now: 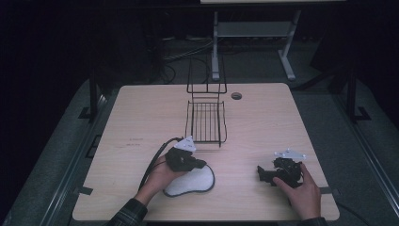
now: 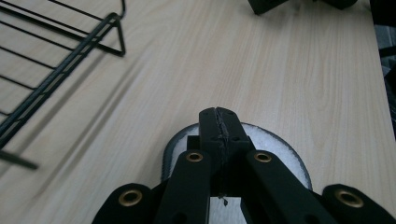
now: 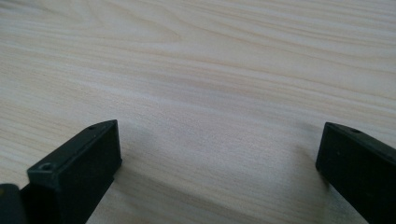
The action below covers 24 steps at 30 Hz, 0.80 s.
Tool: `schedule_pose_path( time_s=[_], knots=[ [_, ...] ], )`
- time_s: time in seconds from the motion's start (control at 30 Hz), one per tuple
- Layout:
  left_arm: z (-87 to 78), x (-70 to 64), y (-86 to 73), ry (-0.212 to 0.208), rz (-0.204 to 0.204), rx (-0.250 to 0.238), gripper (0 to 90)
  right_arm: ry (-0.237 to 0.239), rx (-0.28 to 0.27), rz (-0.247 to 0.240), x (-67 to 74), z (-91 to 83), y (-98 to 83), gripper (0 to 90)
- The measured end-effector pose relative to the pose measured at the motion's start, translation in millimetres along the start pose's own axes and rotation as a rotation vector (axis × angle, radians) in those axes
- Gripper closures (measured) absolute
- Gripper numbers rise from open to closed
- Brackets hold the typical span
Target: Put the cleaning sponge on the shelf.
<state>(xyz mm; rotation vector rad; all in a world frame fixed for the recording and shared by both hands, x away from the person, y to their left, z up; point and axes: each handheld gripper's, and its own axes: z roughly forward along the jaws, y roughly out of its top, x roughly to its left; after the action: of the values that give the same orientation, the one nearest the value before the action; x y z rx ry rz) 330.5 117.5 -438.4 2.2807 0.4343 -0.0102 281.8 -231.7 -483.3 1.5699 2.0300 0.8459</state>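
Observation:
A white oval pad with a dark rim [image 1: 195,182] lies flat on the wooden table [image 1: 141,117] near its front edge. My left gripper [image 1: 201,165] hovers over the pad's far part, held in a hand that comes in from the lower left. In the left gripper view its jaws [image 2: 219,125] are pressed together with nothing between them, and the pad [image 2: 275,149] spreads out beneath. My right gripper [image 1: 261,172] rests at the front right in the other hand. Its jaws [image 3: 219,154] stand wide apart over bare wood.
A black wire rack [image 1: 205,121] with an upright back stands at the table's middle, just beyond the left gripper; its corner shows in the left gripper view [image 2: 56,70]. A round cable hole [image 1: 236,95] sits near the far edge. A desk frame [image 1: 254,33] stands behind the table.

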Motion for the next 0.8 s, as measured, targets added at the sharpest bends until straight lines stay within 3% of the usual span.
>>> schedule_pose_path(
  time_s=[0.1, 0.27, 0.8],
  knots=[
    [6.3, 0.0, -0.2, -0.003, 0.012, 0.036, 89.5, 0.0, 0.0, 0.0, 0.0, 0.0, 0.0, 0.0],
    [11.3, 2.0, -5.0, -0.009, -0.004, 0.049, 89.5, 0.0, 0.0, 0.0, 0.0, 0.0, 0.0, 0.0],
    [-12.6, 22.6, -23.5, 0.052, -0.061, 0.037, 89.5, 0.0, 0.0, 0.0, 0.0, 0.0, 0.0, 0.0]
  ],
)
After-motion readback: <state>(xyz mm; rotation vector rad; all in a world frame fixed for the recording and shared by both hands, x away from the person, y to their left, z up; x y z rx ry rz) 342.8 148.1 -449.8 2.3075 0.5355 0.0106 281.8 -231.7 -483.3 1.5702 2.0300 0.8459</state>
